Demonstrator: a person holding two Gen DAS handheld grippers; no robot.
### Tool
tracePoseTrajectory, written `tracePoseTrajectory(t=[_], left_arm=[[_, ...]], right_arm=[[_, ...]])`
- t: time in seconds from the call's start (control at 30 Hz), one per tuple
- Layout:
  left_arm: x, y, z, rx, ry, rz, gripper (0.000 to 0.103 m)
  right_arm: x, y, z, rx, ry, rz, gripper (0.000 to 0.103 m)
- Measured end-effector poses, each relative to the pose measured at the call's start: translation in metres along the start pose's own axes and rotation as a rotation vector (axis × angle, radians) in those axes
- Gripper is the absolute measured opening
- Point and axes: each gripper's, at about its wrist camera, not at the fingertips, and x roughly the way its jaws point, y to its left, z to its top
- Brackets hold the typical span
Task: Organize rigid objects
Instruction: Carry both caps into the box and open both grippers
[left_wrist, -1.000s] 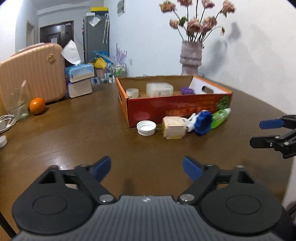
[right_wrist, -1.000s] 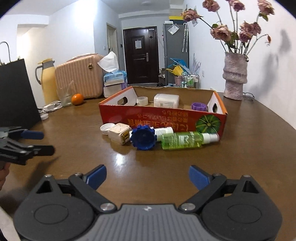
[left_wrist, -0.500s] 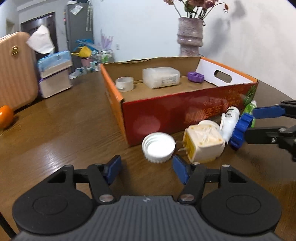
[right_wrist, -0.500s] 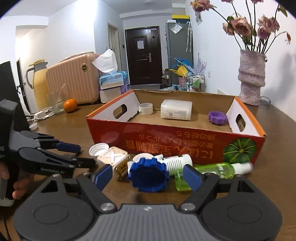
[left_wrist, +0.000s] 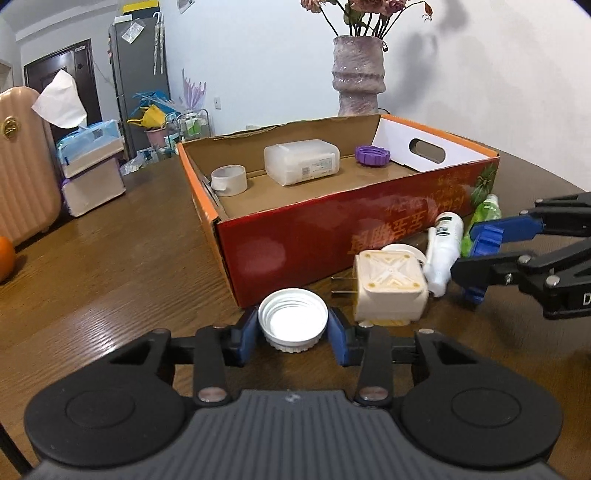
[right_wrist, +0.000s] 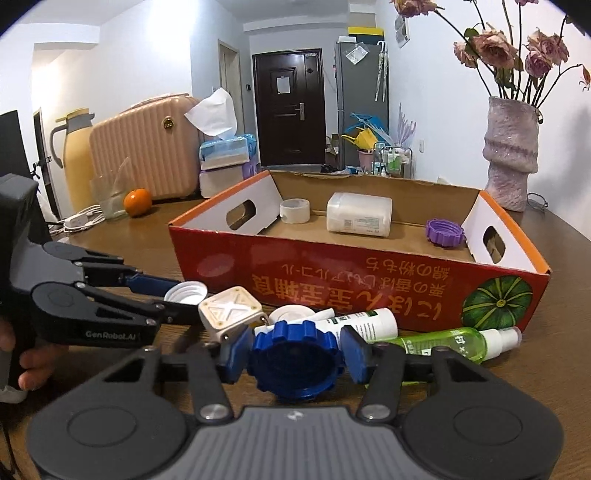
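Note:
A red cardboard box (left_wrist: 314, 229) (right_wrist: 369, 273) lies open on the wooden table. My left gripper (left_wrist: 293, 329) is shut on a white lid (left_wrist: 293, 321) just in front of the box. My right gripper (right_wrist: 295, 350) is shut on a blue ridged lid (right_wrist: 295, 356). Between them lie a cream plug adapter (left_wrist: 388, 286) (right_wrist: 231, 312), a white bottle (left_wrist: 445, 243) (right_wrist: 364, 323) and a green spray bottle (right_wrist: 447, 341). Inside the box are a tape roll (left_wrist: 229, 180), a clear plastic container (left_wrist: 301, 161) and a purple lid (left_wrist: 372, 155).
A vase with dried flowers (left_wrist: 358, 79) (right_wrist: 511, 155) stands behind the box. An orange (right_wrist: 137, 202), a glass (right_wrist: 110, 201), a pink suitcase (right_wrist: 144, 147), tissue boxes (left_wrist: 90, 166) and a yellow jug (right_wrist: 75, 155) are at the left.
Both grippers moved forward to the objects in front of the box and closed: the left on the white lid, the right on the blue lid.

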Motion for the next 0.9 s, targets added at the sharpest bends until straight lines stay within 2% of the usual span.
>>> tracePoseTrajectory(t=[0.17, 0.5, 0.7, 0.9], left_arm=[[-0.043, -0.004, 0.0, -0.017, -0.041, 0.035, 0.041], [-0.164, -0.036, -0.011, -0.011, -0.173, 0.119, 0.041], [-0.22, -0.068, -0.03, -0.042, -0.246, 0.119, 0.041], [-0.26, -0.102, -0.058, -0.087, -0.289, 0.093, 0.041]], right_arm=[[-0.033, 0.004, 0.004, -0.02, -0.045, 0.002, 0.052], [-0.125, 0.007, -0.005, -0.025, -0.136, -0.027, 0.052], [-0.183, 0.009, -0.022, -0.01, -0.194, -0.035, 0.052], [-0.231, 0.016, -0.039, -0.02, -0.236, -0.033, 0.052]])
